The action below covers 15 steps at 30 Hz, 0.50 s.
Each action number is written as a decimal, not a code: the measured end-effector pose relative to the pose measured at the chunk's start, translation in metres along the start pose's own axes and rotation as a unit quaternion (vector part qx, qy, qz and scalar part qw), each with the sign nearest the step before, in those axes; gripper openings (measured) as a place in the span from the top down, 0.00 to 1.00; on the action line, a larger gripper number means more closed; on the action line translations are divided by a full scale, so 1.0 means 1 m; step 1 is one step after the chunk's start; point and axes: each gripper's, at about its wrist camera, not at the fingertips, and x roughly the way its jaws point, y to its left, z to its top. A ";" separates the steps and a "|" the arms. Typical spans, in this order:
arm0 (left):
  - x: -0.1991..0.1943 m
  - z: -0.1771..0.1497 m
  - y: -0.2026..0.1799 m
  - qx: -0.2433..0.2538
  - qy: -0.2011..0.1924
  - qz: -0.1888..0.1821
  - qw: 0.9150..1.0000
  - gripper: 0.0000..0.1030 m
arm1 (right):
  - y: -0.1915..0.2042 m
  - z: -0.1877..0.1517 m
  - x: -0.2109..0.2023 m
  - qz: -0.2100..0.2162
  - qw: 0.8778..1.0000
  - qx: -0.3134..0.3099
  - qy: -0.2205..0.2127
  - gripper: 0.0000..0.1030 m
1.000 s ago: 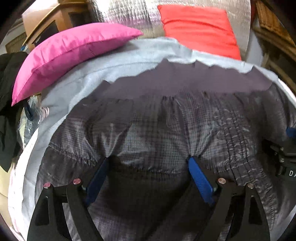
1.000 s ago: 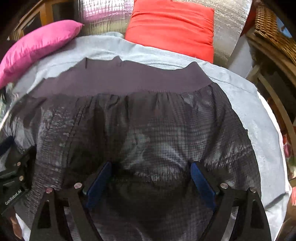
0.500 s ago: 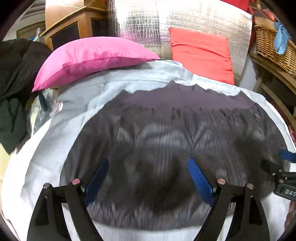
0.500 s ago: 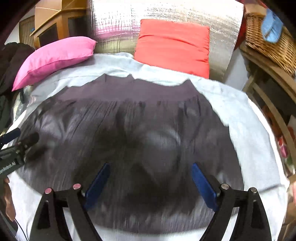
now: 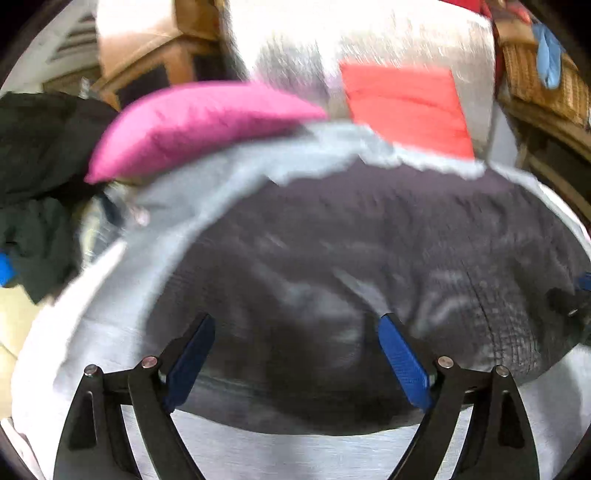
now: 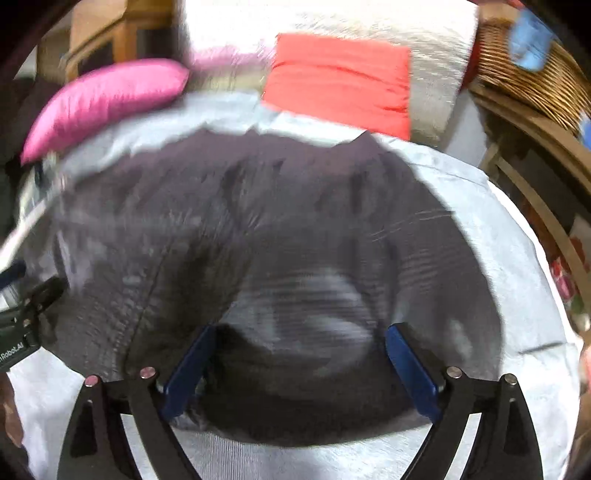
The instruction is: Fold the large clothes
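A large dark grey garment [image 5: 351, 266] with a fine grid weave and a plain ribbed band along its far edge lies folded on a pale grey sheet [image 5: 110, 295]. It also shows in the right wrist view [image 6: 277, 240]. My left gripper [image 5: 295, 328] is open and empty, its blue pads over the garment's near left part. My right gripper [image 6: 299, 339] is open and empty over the garment's near right part. Each gripper's body shows at the edge of the other's view. Both views are blurred by motion.
A pink pillow [image 5: 199, 122] lies at the far left and a red pillow [image 5: 406, 107] at the far middle, against a silver quilted backrest [image 6: 332, 22]. Dark clothes [image 5: 37, 184] are piled at the left. A wicker basket [image 6: 524, 74] and wooden frame stand at the right.
Both grippers have pulled back and up from the garment, staying open. The garment's near edge and the sheet in front of it have come into view.
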 end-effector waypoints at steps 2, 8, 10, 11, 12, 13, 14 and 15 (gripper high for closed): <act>0.003 -0.001 0.017 -0.020 0.003 0.003 1.000 0.12 | -0.016 0.002 -0.010 -0.015 0.999 0.020 -0.020 0.08; 0.040 -0.022 0.017 0.003 0.044 0.012 0.999 0.11 | -0.029 -0.016 0.021 -0.027 0.999 0.015 0.014 0.03; 0.039 -0.014 0.022 -0.008 0.059 0.003 0.998 0.12 | -0.028 -0.013 0.021 -0.026 0.999 0.023 0.020 0.02; 0.034 -0.008 0.027 -0.015 0.062 -0.007 0.998 0.12 | -0.030 -0.010 0.020 -0.020 0.999 0.029 0.024 0.02; 0.030 -0.004 0.032 -0.020 0.055 -0.017 0.998 0.12 | -0.032 -0.007 0.016 -0.011 0.999 0.032 0.025 0.02; 0.021 0.001 0.040 -0.025 0.035 -0.018 0.999 0.12 | -0.036 -0.003 0.011 0.002 0.999 0.035 0.019 0.02; 0.013 0.004 0.042 -0.025 0.022 -0.009 0.999 0.11 | -0.043 0.001 0.006 0.016 0.999 0.039 0.011 0.02; 0.008 0.007 0.047 -0.026 0.013 0.004 1.000 0.11 | -0.051 0.004 0.000 0.026 0.999 0.047 0.003 0.02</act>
